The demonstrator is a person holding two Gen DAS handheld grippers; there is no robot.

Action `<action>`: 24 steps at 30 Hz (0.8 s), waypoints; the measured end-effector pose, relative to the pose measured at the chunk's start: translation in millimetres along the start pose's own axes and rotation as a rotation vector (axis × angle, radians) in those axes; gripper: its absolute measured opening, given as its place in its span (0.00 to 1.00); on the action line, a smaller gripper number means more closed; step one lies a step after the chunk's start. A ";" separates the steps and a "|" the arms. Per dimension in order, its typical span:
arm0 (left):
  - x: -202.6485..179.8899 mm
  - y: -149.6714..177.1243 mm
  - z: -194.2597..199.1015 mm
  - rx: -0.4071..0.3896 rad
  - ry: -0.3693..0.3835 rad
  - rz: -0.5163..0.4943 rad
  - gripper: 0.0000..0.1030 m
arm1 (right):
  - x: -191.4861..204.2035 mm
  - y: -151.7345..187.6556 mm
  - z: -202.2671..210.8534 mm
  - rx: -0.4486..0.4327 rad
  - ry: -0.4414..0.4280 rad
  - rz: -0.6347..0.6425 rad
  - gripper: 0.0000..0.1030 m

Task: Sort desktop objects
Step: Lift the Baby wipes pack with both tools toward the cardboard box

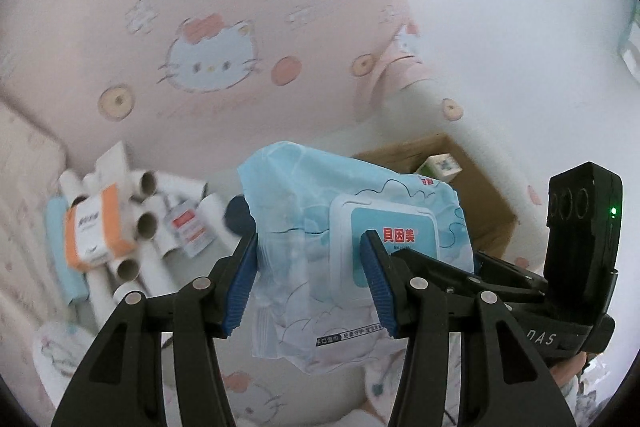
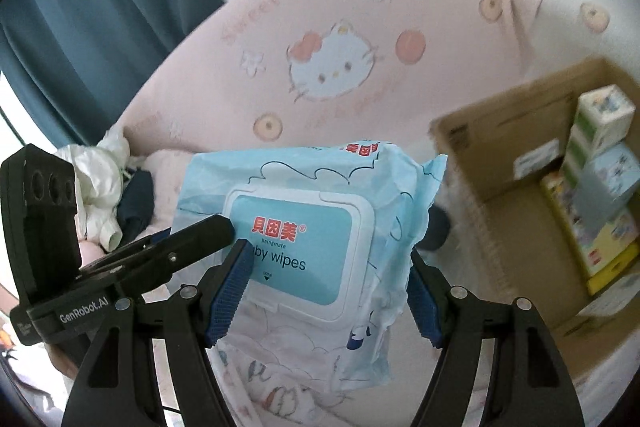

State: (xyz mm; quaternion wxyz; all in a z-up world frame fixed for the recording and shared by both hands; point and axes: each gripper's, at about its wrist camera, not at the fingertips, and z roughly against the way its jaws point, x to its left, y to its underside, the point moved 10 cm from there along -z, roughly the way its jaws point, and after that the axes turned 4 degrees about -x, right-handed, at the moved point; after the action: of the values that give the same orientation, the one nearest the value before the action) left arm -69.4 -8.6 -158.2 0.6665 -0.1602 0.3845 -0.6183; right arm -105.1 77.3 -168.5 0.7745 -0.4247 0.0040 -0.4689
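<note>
A light blue pack of baby wipes (image 1: pixel 352 247) with a white flip lid is held in the air between both grippers. My left gripper (image 1: pixel 310 283) is shut on its left part, one blue pad on the lid. My right gripper (image 2: pixel 328 291) is shut on the same wipes pack (image 2: pixel 304 227), its pads on either side. The left gripper's finger shows in the right wrist view (image 2: pixel 188 239) on the lid edge; the right gripper shows in the left wrist view (image 1: pixel 504 271) behind the pack.
A brown cardboard box (image 2: pixel 480 131) with several small cartons (image 2: pixel 600 163) stands at right. A pile of paper tubes (image 1: pixel 144 227), an orange-white pack (image 1: pixel 96 227) and a small bottle (image 1: pixel 190 227) lies at left. A pink Hello Kitty pillow (image 1: pixel 208 39) is behind.
</note>
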 end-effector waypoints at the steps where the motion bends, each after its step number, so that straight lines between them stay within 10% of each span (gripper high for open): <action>1: -7.9 -3.5 -2.0 -0.005 0.004 -0.013 0.54 | -5.2 -5.3 6.1 -0.015 0.005 -0.003 0.69; 24: -182.7 -32.1 -108.9 0.093 0.219 -0.047 0.54 | -164.9 -39.8 86.9 -0.074 0.231 -0.063 0.69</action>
State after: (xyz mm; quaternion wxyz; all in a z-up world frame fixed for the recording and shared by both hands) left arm -158.3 187.1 -149.8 0.6124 -0.0694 0.4219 -0.6649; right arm -191.0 246.5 -151.3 0.7376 -0.3958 0.0972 -0.5384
